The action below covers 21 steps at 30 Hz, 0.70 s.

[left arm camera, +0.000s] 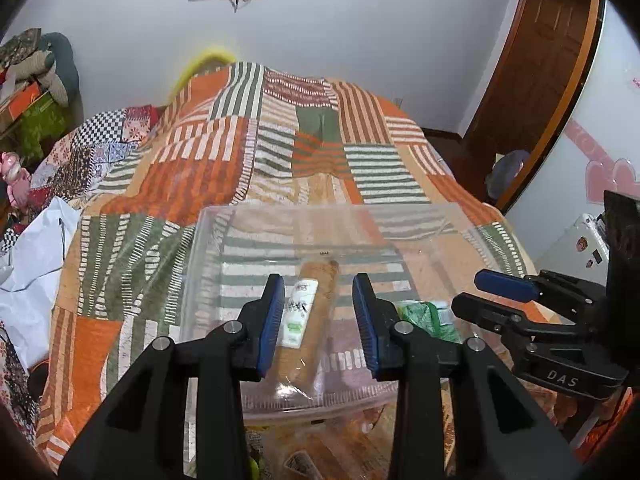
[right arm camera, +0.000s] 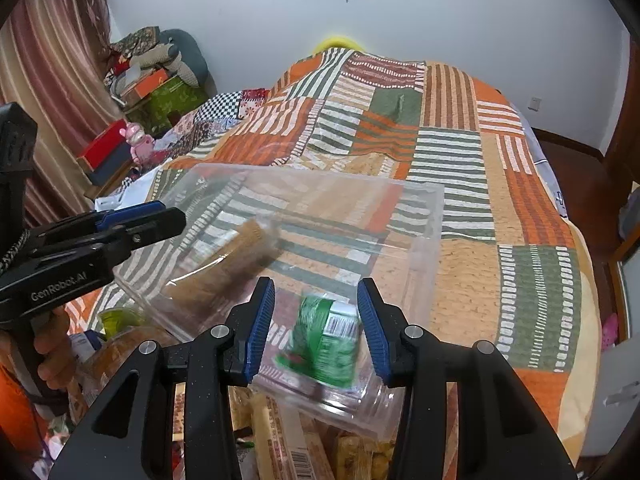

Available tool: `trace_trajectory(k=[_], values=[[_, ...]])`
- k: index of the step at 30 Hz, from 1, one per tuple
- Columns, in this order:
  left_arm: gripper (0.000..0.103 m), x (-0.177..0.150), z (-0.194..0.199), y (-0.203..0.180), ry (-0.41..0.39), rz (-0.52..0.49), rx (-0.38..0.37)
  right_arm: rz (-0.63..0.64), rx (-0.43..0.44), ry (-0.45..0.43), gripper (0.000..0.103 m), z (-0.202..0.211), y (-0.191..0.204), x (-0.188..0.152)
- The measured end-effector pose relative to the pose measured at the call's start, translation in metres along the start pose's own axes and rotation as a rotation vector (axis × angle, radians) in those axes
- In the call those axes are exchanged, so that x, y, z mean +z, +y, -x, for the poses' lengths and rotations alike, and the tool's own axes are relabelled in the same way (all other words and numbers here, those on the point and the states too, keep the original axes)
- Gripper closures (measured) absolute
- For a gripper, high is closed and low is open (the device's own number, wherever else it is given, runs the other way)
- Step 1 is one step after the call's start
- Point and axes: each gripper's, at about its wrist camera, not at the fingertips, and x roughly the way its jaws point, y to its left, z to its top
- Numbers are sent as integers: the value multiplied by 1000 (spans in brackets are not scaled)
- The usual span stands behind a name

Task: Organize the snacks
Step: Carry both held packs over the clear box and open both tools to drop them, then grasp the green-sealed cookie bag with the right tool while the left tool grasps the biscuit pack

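**Snacks in the bin, more waiting outside its near wall**

Both tools hang over the clear bin (left arm camera: 320, 210) on the quilt (left arm camera: 200, 152). I read the left gripper (left arm camera: 319, 284) as pulled in narrow and clamping nothing. The brown biscuit roll (left arm camera: 325, 276) shows between its pads but lies on the bin's floor, left of the middle. Its long axis runs from the near wall towards the far wall, white label up.

The right gripper (right arm camera: 316, 286) has its jaws apart. The green packet (right arm camera: 328, 340) is blurred between them, not pinched as far as I can tell. It sits in the bin's near right corner, barcode end towards the far wall.

My guess is that the next pick comes from the loose packs (right arm camera: 280, 436) just outside the near wall. They lie lengthwise away from that wall, closest under the right gripper.
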Motion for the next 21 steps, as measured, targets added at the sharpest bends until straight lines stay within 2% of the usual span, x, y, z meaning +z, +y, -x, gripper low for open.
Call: trace_trajectory(k=[13,21], values=[[64,-10,54,-3,-65,-9,-3,19,-18,-111,59,49,13,-6],[41,-32,99,2,-115,-19,28,39,-5,-179,57,82,28,-20]])
